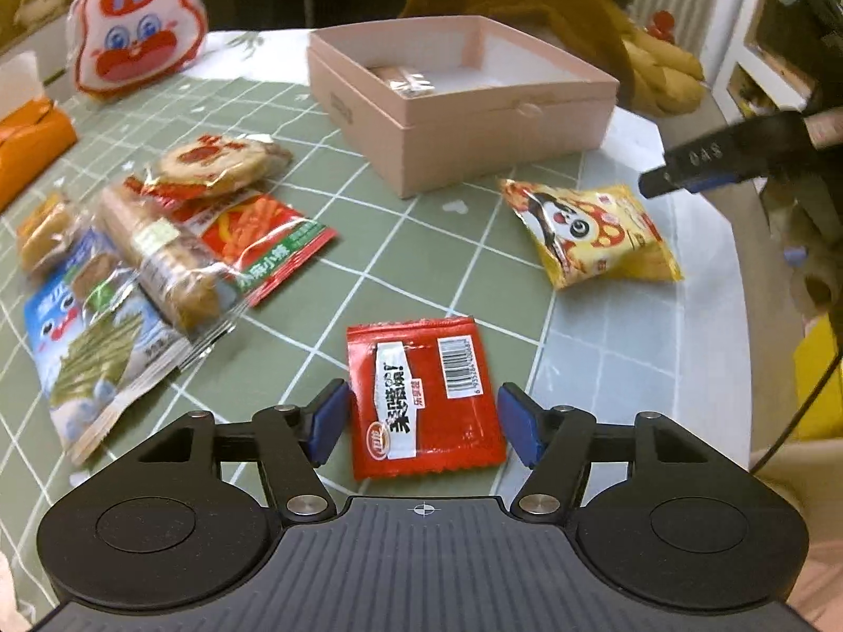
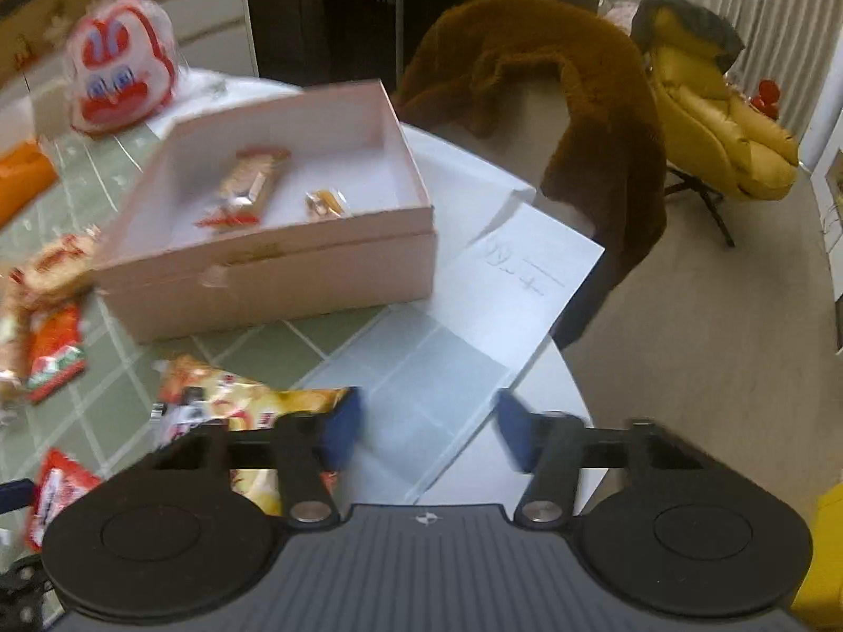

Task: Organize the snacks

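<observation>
A red snack packet (image 1: 424,395) lies flat on the green checked tablecloth, between the fingers of my left gripper (image 1: 424,424), which stands open with its blue pads just clear of the packet's sides. A yellow packet with a panda face (image 1: 590,234) lies to the right of it. In the right wrist view that yellow packet (image 2: 237,405) sits left of and behind my right gripper (image 2: 428,432), which is open with nothing between its pads. The pink box (image 1: 506,121) stands behind, holding a wrapped biscuit bar (image 2: 253,184) and a small sweet (image 2: 326,203).
Several more snack packets (image 1: 158,242) are piled at the left. A rabbit-shaped bag (image 1: 137,26) and an orange box (image 1: 26,147) stand at the far left. A white paper sheet (image 2: 516,274) lies by the round table's right edge. A brown fleece (image 2: 553,79) hangs over a chair behind.
</observation>
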`<act>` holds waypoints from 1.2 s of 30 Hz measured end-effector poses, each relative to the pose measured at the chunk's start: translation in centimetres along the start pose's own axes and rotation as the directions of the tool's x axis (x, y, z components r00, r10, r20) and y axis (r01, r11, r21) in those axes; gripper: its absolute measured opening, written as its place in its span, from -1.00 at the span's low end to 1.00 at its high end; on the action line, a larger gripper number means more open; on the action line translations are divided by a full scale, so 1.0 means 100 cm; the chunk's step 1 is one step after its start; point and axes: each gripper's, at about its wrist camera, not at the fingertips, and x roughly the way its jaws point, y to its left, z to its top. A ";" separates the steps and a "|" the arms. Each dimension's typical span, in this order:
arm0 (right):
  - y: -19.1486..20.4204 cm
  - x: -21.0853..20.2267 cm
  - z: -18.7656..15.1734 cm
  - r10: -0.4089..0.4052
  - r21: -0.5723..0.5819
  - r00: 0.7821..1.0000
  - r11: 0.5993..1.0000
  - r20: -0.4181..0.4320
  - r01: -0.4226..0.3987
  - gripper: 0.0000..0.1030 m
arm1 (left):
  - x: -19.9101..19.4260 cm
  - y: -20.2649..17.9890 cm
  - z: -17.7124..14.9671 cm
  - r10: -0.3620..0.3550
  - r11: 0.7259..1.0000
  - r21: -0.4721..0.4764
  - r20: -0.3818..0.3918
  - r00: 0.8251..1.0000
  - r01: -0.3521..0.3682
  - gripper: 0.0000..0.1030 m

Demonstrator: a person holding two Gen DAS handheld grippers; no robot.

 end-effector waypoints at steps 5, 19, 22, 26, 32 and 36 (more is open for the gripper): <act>0.014 -0.007 -0.016 0.090 -0.062 0.994 0.994 -0.055 -0.093 -0.08 | 0.002 0.016 0.000 0.021 0.999 -0.049 0.014 1.000 -0.021 0.32; 0.031 -0.010 0.011 0.119 -0.106 0.993 0.987 0.010 -0.118 0.29 | 0.003 0.034 0.008 -0.023 0.991 -0.131 0.015 1.000 0.024 0.04; 0.035 0.009 0.013 0.077 -0.124 0.997 0.989 -0.021 -0.079 0.28 | 0.000 0.042 0.006 -0.029 0.987 -0.158 0.018 0.999 0.032 -0.22; 0.037 0.010 0.000 0.146 -0.139 0.983 0.977 -0.116 -0.161 0.27 | -0.005 0.057 -0.001 -0.048 0.976 -0.212 0.015 0.999 0.050 -0.40; 0.041 -0.021 -0.008 0.276 -0.140 0.955 0.947 -0.112 -0.290 0.36 | -0.007 0.055 -0.003 -0.065 0.979 -0.193 0.014 0.998 0.066 -0.40; 0.049 -0.015 0.005 0.341 0.044 0.924 0.940 -0.175 -0.339 0.48 | -0.006 0.055 -0.003 -0.072 0.978 -0.193 0.017 0.997 0.074 -0.39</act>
